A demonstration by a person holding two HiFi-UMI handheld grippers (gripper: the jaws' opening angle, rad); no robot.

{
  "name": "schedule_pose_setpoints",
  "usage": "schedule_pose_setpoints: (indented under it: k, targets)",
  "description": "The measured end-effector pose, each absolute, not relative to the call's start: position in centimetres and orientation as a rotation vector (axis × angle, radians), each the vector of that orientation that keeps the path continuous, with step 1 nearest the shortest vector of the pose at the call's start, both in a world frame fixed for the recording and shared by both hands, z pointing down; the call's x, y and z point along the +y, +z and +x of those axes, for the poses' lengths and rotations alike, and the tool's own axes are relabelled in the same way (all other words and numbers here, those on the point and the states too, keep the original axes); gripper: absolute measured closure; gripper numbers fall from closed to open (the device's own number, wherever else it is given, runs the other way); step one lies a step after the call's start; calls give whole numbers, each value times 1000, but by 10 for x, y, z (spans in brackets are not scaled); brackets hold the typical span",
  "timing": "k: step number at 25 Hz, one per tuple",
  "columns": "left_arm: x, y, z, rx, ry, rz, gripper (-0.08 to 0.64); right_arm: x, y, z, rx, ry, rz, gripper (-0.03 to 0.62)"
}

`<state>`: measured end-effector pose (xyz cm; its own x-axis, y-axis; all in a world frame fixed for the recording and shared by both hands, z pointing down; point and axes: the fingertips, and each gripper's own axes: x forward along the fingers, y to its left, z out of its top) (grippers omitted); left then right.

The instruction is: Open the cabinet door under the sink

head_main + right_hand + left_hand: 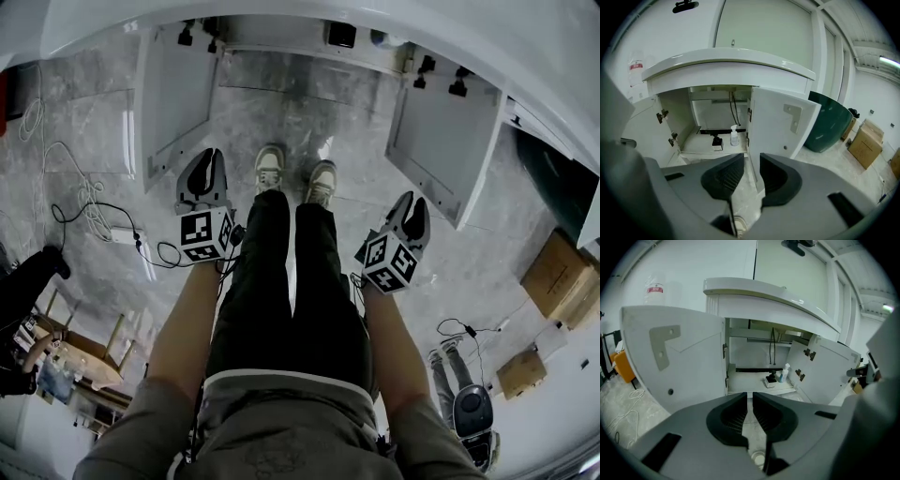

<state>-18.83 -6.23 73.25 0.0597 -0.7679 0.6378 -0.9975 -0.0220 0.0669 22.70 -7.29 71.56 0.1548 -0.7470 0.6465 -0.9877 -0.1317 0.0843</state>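
The 2 cabinet doors, left door at upper left and right door at upper right, stand wide open, so left gripper and right gripper hang empty, jaws parted, beside the legs, judged done.

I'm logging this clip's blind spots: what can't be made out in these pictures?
Sink basin: hidden above the countertop in both gripper views; cut off by the head view's top edge.
Door handles: left door and right door show only inner faces.
Bottle label: too small, right gripper view.
Dark item beside it: too small to identify.
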Motion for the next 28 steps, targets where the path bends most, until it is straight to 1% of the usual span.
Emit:
schedule_pose_setpoints:
  k: [9, 11, 12, 13, 17, 25, 28]
  targets:
    - [-98, 693, -156, -1722, 539, 1940, 514, -113, 678, 178, -1827, 548, 1860, 484]
    - [-106, 680, -148, -1715, 520, 1961, 514, -122, 664, 168, -1873, 531, 1841, 495]
    - [-109, 673, -143, -1704, 509, 1976, 514, -126, 657, 164, -1895, 526, 1831, 513]
    - [-112, 664, -137, -1688, 497, 1998, 515, -129, 649, 160, -1914, 522, 1821, 529]
    - [-125, 627, -115, -1654, 446, 2074, 526, -140, 616, 149, -1967, 508, 1803, 541]
    - [-158, 540, -98, -1652, 375, 2199, 528, -168, 537, 118, -2104, 466, 1717, 541]
    - [-173, 504, -97, -1669, 359, 2255, 529, -184, 499, 106, -2170, 404, 1716, 543]
